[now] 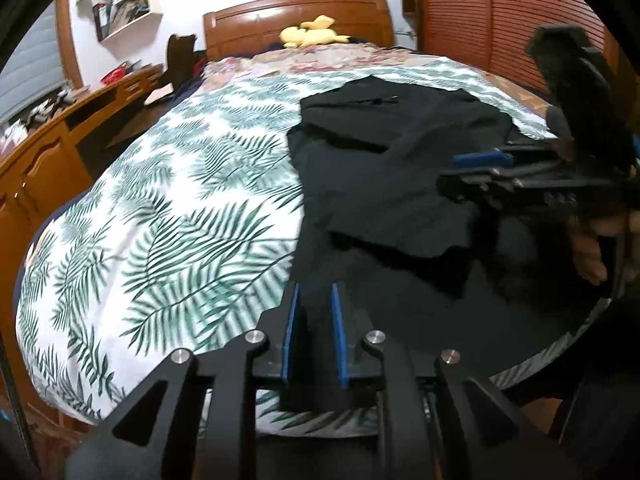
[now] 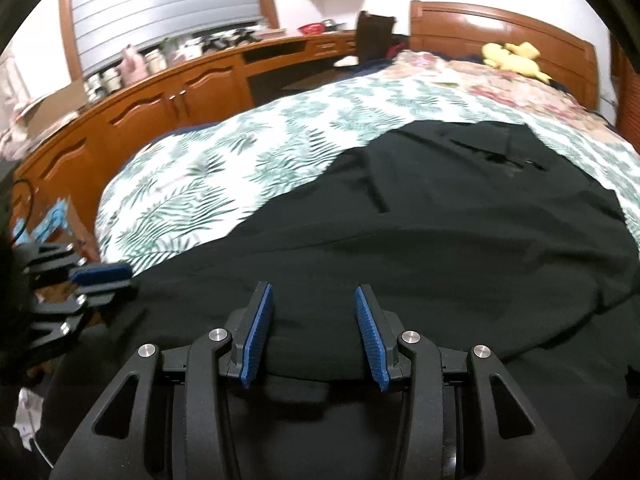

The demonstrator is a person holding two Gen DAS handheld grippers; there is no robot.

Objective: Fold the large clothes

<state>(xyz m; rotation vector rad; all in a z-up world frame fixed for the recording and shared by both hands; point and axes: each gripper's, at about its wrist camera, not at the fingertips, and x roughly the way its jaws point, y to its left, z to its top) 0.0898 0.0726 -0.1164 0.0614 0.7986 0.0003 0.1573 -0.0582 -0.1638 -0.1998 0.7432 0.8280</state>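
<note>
On bed (image 1: 160,220), black garment (image 2: 440,240) beyond open jaws.

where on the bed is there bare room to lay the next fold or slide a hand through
The widest free patch is the leaf-print cover, between the black garment and the wooden cabinets. A thinner bare strip lies between the garment's far edge and the floral quilt. It is crowded at the near edge, where the left claw and right claw are.
</note>
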